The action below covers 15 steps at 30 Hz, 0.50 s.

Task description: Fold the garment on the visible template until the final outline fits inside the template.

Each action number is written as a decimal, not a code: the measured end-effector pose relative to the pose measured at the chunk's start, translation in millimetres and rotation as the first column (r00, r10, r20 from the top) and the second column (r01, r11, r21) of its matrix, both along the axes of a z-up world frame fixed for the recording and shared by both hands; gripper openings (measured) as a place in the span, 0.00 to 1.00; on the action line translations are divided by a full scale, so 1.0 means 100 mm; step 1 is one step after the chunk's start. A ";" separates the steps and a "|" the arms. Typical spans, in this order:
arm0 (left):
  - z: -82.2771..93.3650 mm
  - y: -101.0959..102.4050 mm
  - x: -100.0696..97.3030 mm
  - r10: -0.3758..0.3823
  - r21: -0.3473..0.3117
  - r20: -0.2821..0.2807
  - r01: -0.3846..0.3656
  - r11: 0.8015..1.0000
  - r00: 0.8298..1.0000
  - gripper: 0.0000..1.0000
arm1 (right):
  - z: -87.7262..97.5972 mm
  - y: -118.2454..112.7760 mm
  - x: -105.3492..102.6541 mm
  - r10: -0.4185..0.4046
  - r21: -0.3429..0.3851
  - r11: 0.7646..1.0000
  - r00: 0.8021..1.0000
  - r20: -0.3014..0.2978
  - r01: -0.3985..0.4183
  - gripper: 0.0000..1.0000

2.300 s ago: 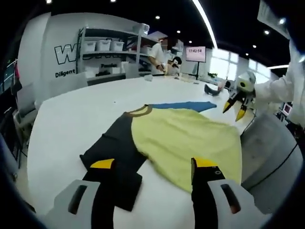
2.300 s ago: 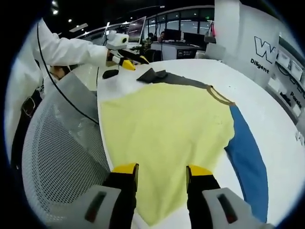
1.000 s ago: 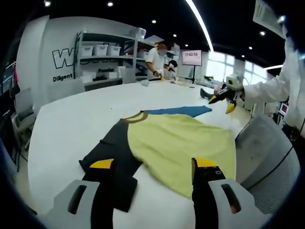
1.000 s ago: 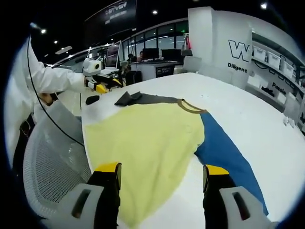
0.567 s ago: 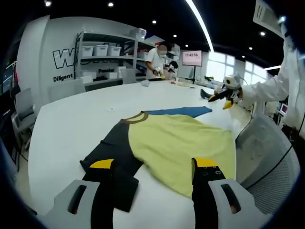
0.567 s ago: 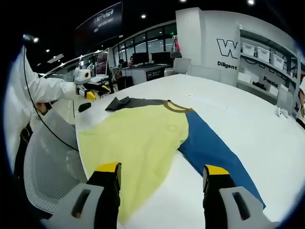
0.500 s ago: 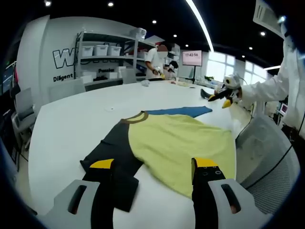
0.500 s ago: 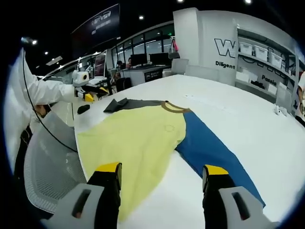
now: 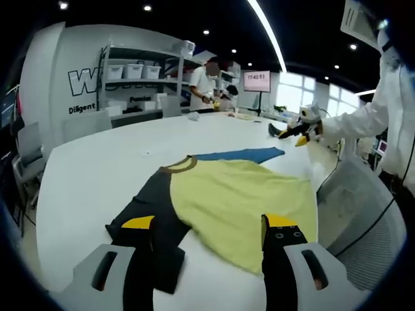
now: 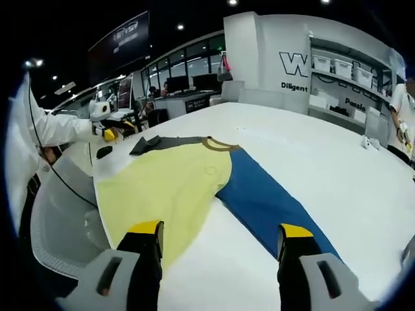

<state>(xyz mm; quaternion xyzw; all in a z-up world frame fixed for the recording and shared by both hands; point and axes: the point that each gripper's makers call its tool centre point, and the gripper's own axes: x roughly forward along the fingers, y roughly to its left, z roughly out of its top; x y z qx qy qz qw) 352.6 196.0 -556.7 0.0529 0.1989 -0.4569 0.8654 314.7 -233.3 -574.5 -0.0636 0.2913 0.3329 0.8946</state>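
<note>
A long-sleeved garment lies flat on the white table (image 9: 97, 162). Its yellow body (image 9: 233, 197) sits between a black sleeve (image 9: 152, 207) and a blue sleeve (image 9: 243, 155). My left gripper (image 9: 209, 223) hangs open above the black sleeve and the yellow hem, holding nothing. At the far end, near the blue sleeve's cuff, my right gripper (image 9: 297, 134) is held by a white-sleeved hand. In the right gripper view, the right gripper (image 10: 220, 230) stands open over the blue sleeve (image 10: 266, 197) and the yellow body (image 10: 162, 184). The left gripper (image 10: 107, 131) is beyond the black sleeve (image 10: 155, 141). I cannot make out a template outline.
A grey mesh chair (image 9: 363, 207) stands against the table's edge next to the garment's hem. A small dark object (image 10: 102, 151) lies near the table corner. Shelves with bins (image 9: 139, 78) and a person (image 9: 201, 84) stand behind the table.
The right gripper's jaws have spread wider and it has shifted toward the blue sleeve's end. The garment lies as before. The left gripper has barely moved.
</note>
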 end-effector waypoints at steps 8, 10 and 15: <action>0.13 -0.15 -0.09 -0.039 -0.017 0.028 0.039 0.999 0.999 0.62 | -0.05 -0.21 -0.05 -0.056 0.001 0.998 0.998 -0.029 0.056 0.73; 0.15 -0.19 -0.14 -0.052 -0.018 0.028 0.052 0.998 0.998 0.63 | -0.06 -0.24 -0.05 -0.064 -0.001 0.998 0.998 -0.028 0.064 0.73; 0.19 -0.26 -0.21 -0.080 -0.017 0.034 0.081 0.997 0.996 0.63 | -0.12 -0.35 -0.05 -0.093 -0.010 0.996 0.995 -0.046 0.093 0.74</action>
